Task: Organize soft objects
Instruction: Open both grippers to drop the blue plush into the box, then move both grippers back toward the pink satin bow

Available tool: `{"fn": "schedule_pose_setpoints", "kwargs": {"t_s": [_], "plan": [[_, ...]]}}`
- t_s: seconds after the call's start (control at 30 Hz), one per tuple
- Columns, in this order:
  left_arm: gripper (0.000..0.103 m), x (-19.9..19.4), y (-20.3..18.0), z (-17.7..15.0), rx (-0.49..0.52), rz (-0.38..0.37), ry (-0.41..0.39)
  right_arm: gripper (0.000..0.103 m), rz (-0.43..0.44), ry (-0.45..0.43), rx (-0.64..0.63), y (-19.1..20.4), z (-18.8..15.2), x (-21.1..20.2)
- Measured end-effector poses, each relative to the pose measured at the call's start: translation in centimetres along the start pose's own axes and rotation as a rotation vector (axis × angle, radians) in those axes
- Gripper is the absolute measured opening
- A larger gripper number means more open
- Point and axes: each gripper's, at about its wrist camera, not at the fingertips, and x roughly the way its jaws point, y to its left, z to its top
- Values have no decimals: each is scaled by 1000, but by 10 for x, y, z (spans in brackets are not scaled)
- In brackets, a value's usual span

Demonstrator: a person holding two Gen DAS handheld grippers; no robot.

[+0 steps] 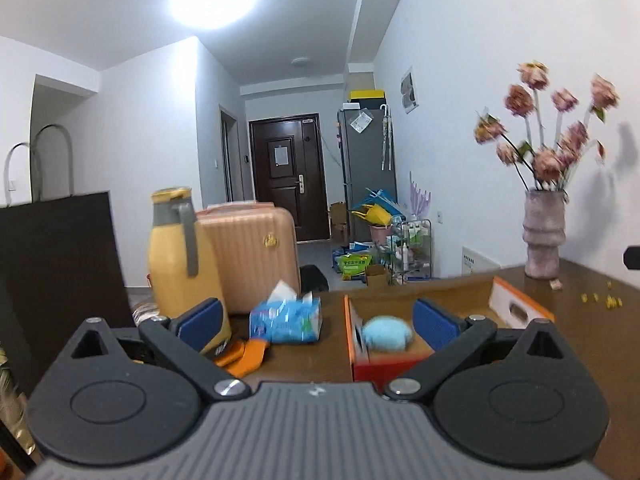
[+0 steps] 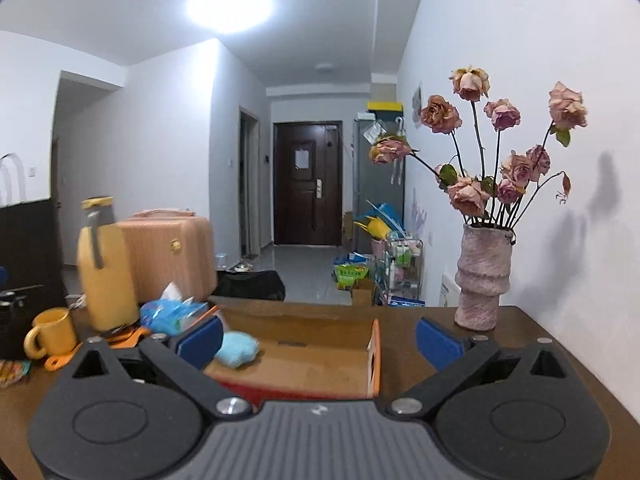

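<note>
A light blue soft plush (image 1: 387, 333) lies inside an open cardboard box (image 1: 516, 307) with orange and red sides on the brown table; it also shows in the right wrist view (image 2: 237, 348), at the left end of the box (image 2: 374, 354). My left gripper (image 1: 318, 322) is open and empty, above the table in front of the box's left end. My right gripper (image 2: 320, 340) is open and empty, above the box's near edge. A blue tissue pack (image 1: 286, 318) lies left of the box, and shows in the right wrist view (image 2: 170, 314).
A yellow jug (image 1: 180, 264) stands at the left, also in the right wrist view (image 2: 106, 268). A yellow mug (image 2: 50, 332), orange items (image 1: 244, 354) and a black bag (image 1: 60, 272) are nearby. A vase of dried roses (image 2: 482, 276) stands at the table's right by the wall.
</note>
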Motion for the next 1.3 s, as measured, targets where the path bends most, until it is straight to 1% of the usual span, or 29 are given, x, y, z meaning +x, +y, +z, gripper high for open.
{"fn": "schedule_pose_setpoints", "kwargs": {"t_s": [0.17, 0.27, 0.33, 0.43, 0.5, 0.57, 0.67, 0.8, 0.97, 1.1, 1.17, 1.27, 1.3], "plan": [[103, -67, -10, -56, -2, -48, -48, 103, 5, -29, -6, 23, -67, -63], [103, -103, -16, -84, -10, -52, -66, 103, -14, -29, -2, 40, -104, -96], [103, -122, -16, -99, -19, -71, -59, 103, -29, -24, 25, 49, -124, -115], [103, -134, -14, -110, -13, -90, -28, 103, -21, -13, 74, 58, -146, -138], [103, -135, -11, -113, -16, -102, -6, 103, -6, 2, 94, 61, -153, -144], [103, -134, -8, -113, -32, -94, -4, 103, 19, 6, 85, 66, -155, -147], [103, -131, -5, -114, -49, -80, 5, 103, 6, -9, 70, 71, -150, -146], [103, -127, -4, -116, -42, -77, 12, 103, 18, -14, 82, 69, -147, -143], [103, -113, -4, -120, -40, -79, 39, 103, 4, 8, 100, 65, -151, -132], [103, -91, -10, -123, -28, -88, 88, 103, 21, 49, 155, 54, -155, -112], [103, -79, -16, -122, -17, -107, 102, 101, 16, 71, 182, 47, -157, -99], [103, -62, -28, -118, 3, -146, 116, 95, 15, 137, 145, 45, -160, -76], [103, -55, -33, -116, 12, -156, 121, 90, 11, 139, 144, 44, -160, -72]]}}
